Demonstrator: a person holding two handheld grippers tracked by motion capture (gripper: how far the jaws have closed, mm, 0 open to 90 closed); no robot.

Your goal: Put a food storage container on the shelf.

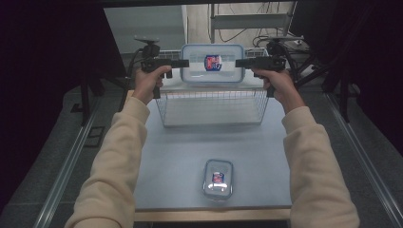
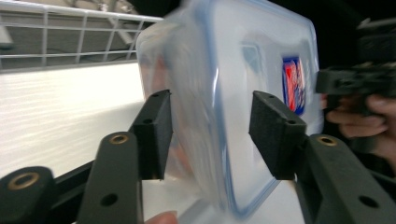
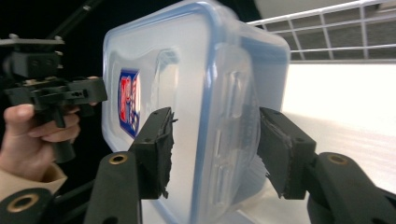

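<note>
Surroundings: a white wire basket (image 1: 212,107) stands on the pale grey table (image 1: 176,156) at about 12 o'clock from the table's middle; a small clear lidded plastic tub with a red-and-blue label (image 1: 218,178) lies flat at 6 o'clock, near the front edge, well apart from the basket. Black stands and cables crowd the far background.

In the way: the basket's rim lies just below the held box; I see nothing between box and basket.

Task's thing: a large rectangular clear plastic box with a blue-edged lid and a red-and-blue sticker (image 1: 212,63) hangs above the basket's far side, lid face turned towards the person.

Left gripper (image 1: 184,63): holds the box's 9 o'clock end; its jaws stand either side of that edge (image 2: 210,135), pressing on it.

Right gripper (image 1: 239,63): grips the 3 o'clock end the same way (image 3: 215,149).

High view: gives the whole table, both cream sleeves, and the small tub.

Gripper views: the lid's side latch with moulded ridges and the frayed pad (image 3: 161,149) on the right gripper; each also catches the opposite hand and gripper beyond the box.

Box's look: translucent, rounded corners, seemingly empty, slightly motion-blurred in the left gripper view.
</note>
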